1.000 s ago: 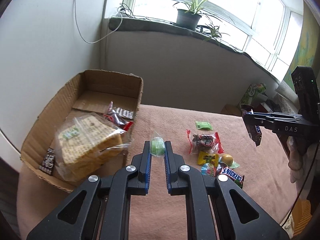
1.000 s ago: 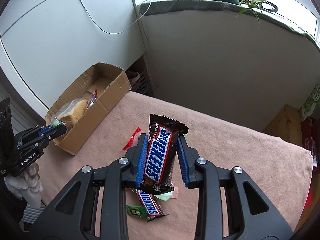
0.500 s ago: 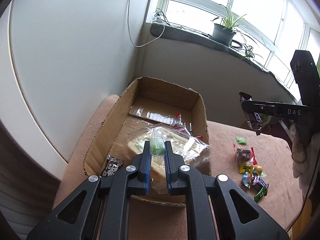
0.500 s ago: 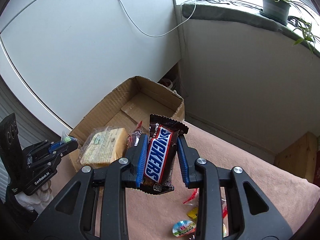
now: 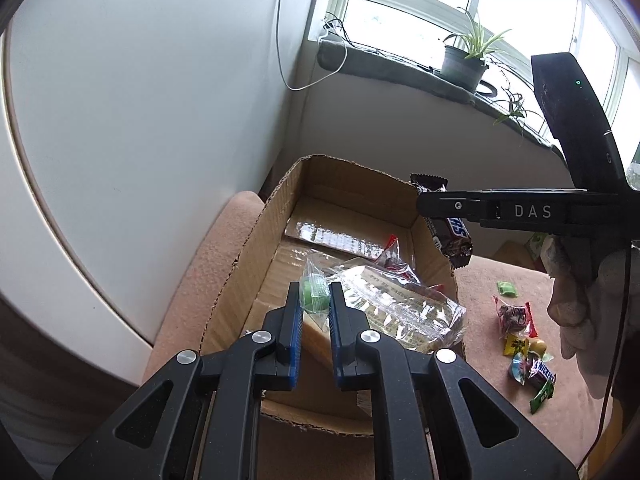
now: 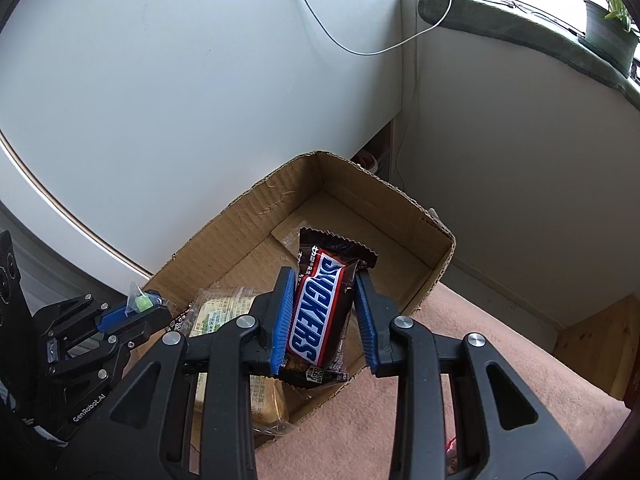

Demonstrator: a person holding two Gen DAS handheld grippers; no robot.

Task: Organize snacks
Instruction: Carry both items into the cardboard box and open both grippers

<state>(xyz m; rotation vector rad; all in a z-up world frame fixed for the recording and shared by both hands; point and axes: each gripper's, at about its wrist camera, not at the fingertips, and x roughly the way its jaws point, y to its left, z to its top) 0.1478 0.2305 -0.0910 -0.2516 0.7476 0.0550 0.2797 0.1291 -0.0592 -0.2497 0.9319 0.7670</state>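
My left claw (image 5: 315,300) is closed on a small green candy in a clear wrapper (image 5: 313,294), pinched between the blue pads right at the tips. It hangs over the near end of the open cardboard box (image 5: 256,248), just above a bag of bread (image 5: 394,308) that lies inside. Farther in, a small red-edged packet (image 5: 390,254) rests on the box floor beside the right wall.

My right claw (image 6: 324,312) grips a Snickers bar (image 6: 320,312) upright between its pads, the wrapper's crimped top sticking out past the fingertips. It sits over the box's right wall, with the bar hanging at the rim; whether it is fully inside the rim I cannot tell. From that side I can see the left claw at the lower left, candy in its tips.

On the pink cloth (image 5: 480,276) to the right of the box, well apart from it, lie loose snacks (image 5: 520,344): a green packet, a red one, a yellow one and another Snickers. A potted plant (image 5: 466,58) stands on the far windowsill.
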